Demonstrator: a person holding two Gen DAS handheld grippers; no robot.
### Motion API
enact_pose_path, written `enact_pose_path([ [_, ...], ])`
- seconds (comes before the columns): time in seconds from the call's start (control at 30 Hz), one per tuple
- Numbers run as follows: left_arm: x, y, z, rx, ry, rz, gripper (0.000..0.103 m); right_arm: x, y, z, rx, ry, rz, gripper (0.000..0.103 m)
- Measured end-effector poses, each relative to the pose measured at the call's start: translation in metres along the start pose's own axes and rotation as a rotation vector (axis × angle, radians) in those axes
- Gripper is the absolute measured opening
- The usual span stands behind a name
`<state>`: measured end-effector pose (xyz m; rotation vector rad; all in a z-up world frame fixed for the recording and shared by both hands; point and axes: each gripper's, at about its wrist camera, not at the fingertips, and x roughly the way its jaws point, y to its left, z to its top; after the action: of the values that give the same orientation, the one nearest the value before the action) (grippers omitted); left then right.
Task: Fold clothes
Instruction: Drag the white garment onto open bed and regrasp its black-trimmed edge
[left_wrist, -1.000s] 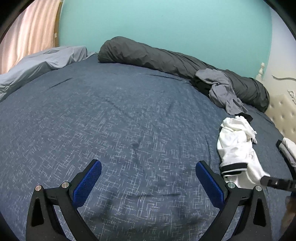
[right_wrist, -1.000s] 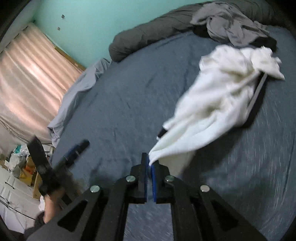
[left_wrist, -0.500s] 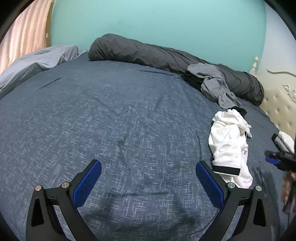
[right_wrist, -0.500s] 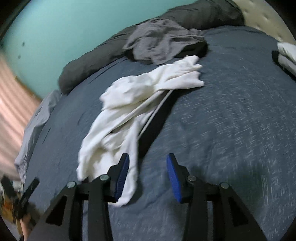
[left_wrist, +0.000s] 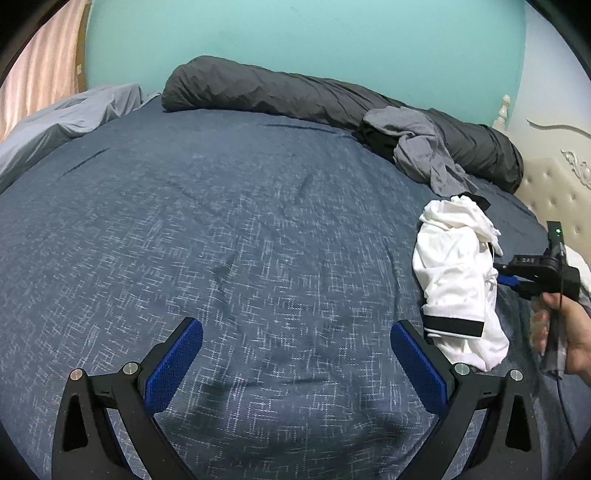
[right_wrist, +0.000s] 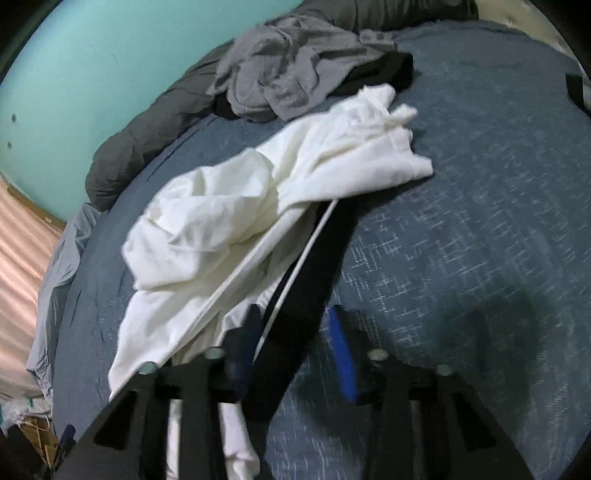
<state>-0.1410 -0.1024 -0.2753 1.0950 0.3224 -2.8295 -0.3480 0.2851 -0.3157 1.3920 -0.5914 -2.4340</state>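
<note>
A wide bed (left_wrist: 229, 229) fills both views, covered in a dark blue spread flecked with white. Behind it stands a turquoise wall (left_wrist: 303, 40); pink curtains (left_wrist: 40, 70) hang at the upper left of the left wrist view and a cream tufted headboard (left_wrist: 554, 192) sits at the right edge.

Along the far side lies one long dark grey rolled duvet (left_wrist: 266, 92). One pale grey sheet (left_wrist: 66, 118) is bunched at the upper left. One crumpled grey garment (left_wrist: 421, 147) rests against the duvet's right end.

The one white garment with black trim (left_wrist: 458, 280) lies rumpled at the right of the bed, just below the grey one.

The left gripper (left_wrist: 295, 362) hovers over bare bedspread, jaws spread wide with nothing between them. The right gripper (right_wrist: 295, 354), held in a hand (left_wrist: 565, 339), has just been closing; the black trim band (right_wrist: 310, 288) lies between its blurred blue pads, which do not visibly press on it
</note>
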Motion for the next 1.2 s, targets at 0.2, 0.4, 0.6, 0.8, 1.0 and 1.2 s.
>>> enact_pose_path([
  [0.2, -0.002, 0.0, 0.0, 0.002, -0.005, 0.0, 0.103, -0.009, 0.006, -0.005, -0.02, -0.025, 0.03, 0.004],
  [0.4, -0.017, 0.001, 0.002, 0.004, -0.037, 0.018, 0.103, -0.062, 0.041, 0.0, -0.115, -0.085, 0.081, 0.003],
  [0.6, -0.04, 0.004, 0.001, 0.002, -0.075, 0.021, 0.103, -0.126, 0.109, 0.009, -0.241, -0.116, 0.157, 0.003],
  [0.8, -0.055, 0.017, 0.001, -0.017, -0.098, 0.028, 0.103, -0.172, 0.203, 0.006, -0.398, -0.093, 0.243, 0.002],
  [1.0, -0.054, 0.025, 0.001, -0.046, -0.091, 0.025, 0.103, -0.136, 0.232, -0.002, -0.452, -0.001, 0.172, 0.003],
  [1.2, -0.045, 0.012, 0.008, -0.031, -0.074, -0.019, 0.103, -0.086, 0.203, -0.009, -0.468, 0.036, 0.046, 0.005],
])
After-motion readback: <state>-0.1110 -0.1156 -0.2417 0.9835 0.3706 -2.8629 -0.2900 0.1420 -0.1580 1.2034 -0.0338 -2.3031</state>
